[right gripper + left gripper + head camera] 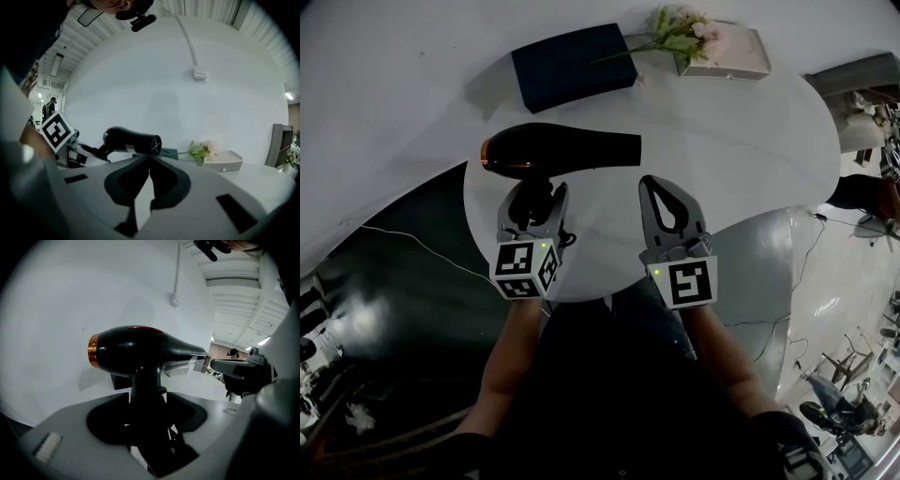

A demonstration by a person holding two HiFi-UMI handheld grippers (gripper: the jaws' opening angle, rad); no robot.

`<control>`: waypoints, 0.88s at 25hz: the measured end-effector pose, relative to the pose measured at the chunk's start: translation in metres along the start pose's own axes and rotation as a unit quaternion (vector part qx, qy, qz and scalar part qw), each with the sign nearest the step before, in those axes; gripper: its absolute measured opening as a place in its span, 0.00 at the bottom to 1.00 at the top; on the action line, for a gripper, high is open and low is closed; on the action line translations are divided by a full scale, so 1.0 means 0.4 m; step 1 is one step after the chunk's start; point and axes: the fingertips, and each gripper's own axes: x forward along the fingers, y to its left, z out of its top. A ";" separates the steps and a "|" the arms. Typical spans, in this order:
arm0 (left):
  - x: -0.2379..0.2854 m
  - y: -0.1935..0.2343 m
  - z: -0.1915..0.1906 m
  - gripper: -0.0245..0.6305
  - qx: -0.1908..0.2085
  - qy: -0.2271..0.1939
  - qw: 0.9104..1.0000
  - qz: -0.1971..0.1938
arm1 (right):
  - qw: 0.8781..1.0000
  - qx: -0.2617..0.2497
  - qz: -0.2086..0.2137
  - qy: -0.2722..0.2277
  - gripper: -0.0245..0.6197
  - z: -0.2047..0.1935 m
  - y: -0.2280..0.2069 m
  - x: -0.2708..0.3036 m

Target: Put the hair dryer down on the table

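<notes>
Hair dryer [562, 150]: glossy black, with 1 copper-orange ring [487, 153] round its rear end on the left and a tapering barrel that ends in a round nozzle [628, 148] on the right.
Lie of the dryer: the barrel runs level, left to right, with the handle [146, 385] pointing down and near, toward the person.
Place of the dryer: over the left part of the round white table [750, 150], near of the dark blue box [572, 64]. In the right gripper view it hangs clear above the tabletop.
Nozzle face: in the right gripper view it shows a pale cross-shaped grille on a black disc.
Left gripper [532, 192]: clamped on the dryer's handle, with 1 jaw on each side of it, so the 2 jaws stand fairly wide round it.
Right gripper [656, 183]: jaws brought together so the tips meet, with nothing between them. It hovers over the table's near middle, just right of the left gripper and near of the nozzle.
Far side of the table: the dark blue box lies flat at the far left. A spray of pale pink flowers [684, 33] with green leaves rests against a white box [736, 56] at the far right, well apart from the dryer.
</notes>
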 end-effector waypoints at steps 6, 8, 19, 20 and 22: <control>0.044 0.006 -0.024 0.44 -0.010 0.028 1.000 -0.002 | 1.000 0.008 -0.005 0.008 0.06 -0.021 -0.012 0.012; 0.062 0.013 -0.034 0.44 -0.017 0.044 0.999 0.000 | 1.000 0.011 -0.006 0.010 0.06 -0.027 -0.017 0.020; 0.128 0.024 -0.097 0.44 -0.045 0.116 0.992 -0.004 | 1.000 0.022 -0.004 0.016 0.06 -0.041 -0.047 0.061; 0.133 0.027 -0.099 0.44 -0.050 0.121 0.991 -0.004 | 1.000 0.024 -0.005 0.018 0.06 -0.044 -0.048 0.063; 0.145 0.034 -0.105 0.44 -0.060 0.132 0.989 -0.005 | 0.999 0.026 -0.004 0.020 0.06 -0.048 -0.050 0.071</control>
